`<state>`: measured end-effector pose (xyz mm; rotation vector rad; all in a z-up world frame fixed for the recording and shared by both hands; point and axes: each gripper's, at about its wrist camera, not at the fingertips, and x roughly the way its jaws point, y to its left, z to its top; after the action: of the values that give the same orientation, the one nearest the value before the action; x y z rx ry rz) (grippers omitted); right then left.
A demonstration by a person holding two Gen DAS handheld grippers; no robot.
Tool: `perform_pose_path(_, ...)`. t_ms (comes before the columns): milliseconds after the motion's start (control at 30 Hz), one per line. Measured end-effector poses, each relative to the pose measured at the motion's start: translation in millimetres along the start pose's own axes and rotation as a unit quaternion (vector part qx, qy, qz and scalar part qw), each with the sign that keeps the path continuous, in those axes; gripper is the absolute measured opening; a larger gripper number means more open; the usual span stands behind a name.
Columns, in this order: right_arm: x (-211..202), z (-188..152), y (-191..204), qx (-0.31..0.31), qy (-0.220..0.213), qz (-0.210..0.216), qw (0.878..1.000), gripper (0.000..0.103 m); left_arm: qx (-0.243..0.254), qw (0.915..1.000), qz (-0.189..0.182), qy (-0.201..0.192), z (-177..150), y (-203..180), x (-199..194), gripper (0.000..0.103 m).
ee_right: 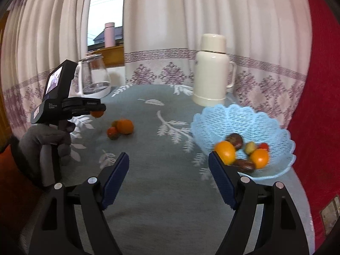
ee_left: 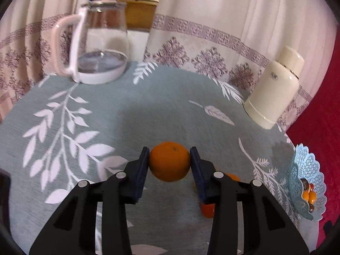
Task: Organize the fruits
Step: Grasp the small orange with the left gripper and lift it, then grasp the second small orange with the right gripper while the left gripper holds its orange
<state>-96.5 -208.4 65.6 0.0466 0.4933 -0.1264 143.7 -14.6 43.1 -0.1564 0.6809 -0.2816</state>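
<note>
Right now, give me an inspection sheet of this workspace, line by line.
Surface: table under a grey-green cloth with white leaf print.
Job's things: orange in the left gripper; loose fruits on the cloth; blue basket holding several fruits.
Clutter: glass kettle, cream thermos.
Grippers: left shut on the orange, above the cloth; right gripper open, empty, beside the basket.
Cables: nothing seen.
Surroundings: patterned curtains, window, red fabric at right.
</note>
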Motion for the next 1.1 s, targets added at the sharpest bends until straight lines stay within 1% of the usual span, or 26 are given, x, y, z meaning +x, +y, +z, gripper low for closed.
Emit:
perform_pose_path(100, 14, 10, 9, 0.001, 0.018, 0.035, 0.999, 0.077, -0.011, 0.9997, 0.013, -0.017, 5, 7, -8, 0.040)
perform_pose_path(200, 38, 22, 16, 0.019, 0.048, 0.078, 0.996, 0.077, -0.017, 0.9993, 0.021, -0.026, 7, 13, -13, 0.040)
perform_pose_path(300, 61, 33, 20, 0.039, 0.069, 0.106, 0.991, 0.077, -0.026, 0.9989, 0.025, -0.031, 8, 18, -15, 0.040)
perform_pose_path(467, 102, 50, 37, 0.046, 0.095, 0.135, 0.985, 0.076, -0.031, 0.9982, 0.035, -0.037, 7, 20, -17, 0.040)
perform_pose_path(533, 122, 55, 45, 0.045, 0.107, 0.141, 0.983, 0.070, -0.032, 0.9981, 0.034, -0.040, 7, 21, -18, 0.040)
perform_pose_path(633, 145, 61, 52, 0.047, 0.122, 0.143, 0.981, 0.065, -0.038, 0.9979, 0.031, -0.042, 8, 23, -19, 0.040)
perform_pose_path(767, 172, 67, 59, 0.045, 0.137, 0.143, 0.979, 0.062, -0.046, 0.9975, 0.031, -0.045, 9, 26, -20, 0.040)
perform_pose_path(867, 190, 67, 65, 0.047, 0.156, 0.148, 0.975, 0.059, -0.048, 0.9975, 0.029, -0.044, 9, 26, -20, 0.040)
perform_pose_path(967, 197, 64, 69, 0.043, 0.162, 0.144, 0.975, 0.058, -0.050, 0.9974, 0.028, -0.043, 8, 26, -20, 0.040)
perform_pose_path(1100, 207, 61, 69, 0.054, 0.174, 0.142, 0.973, 0.056, -0.052, 0.9974, 0.026, -0.043, 8, 27, -20, 0.040)
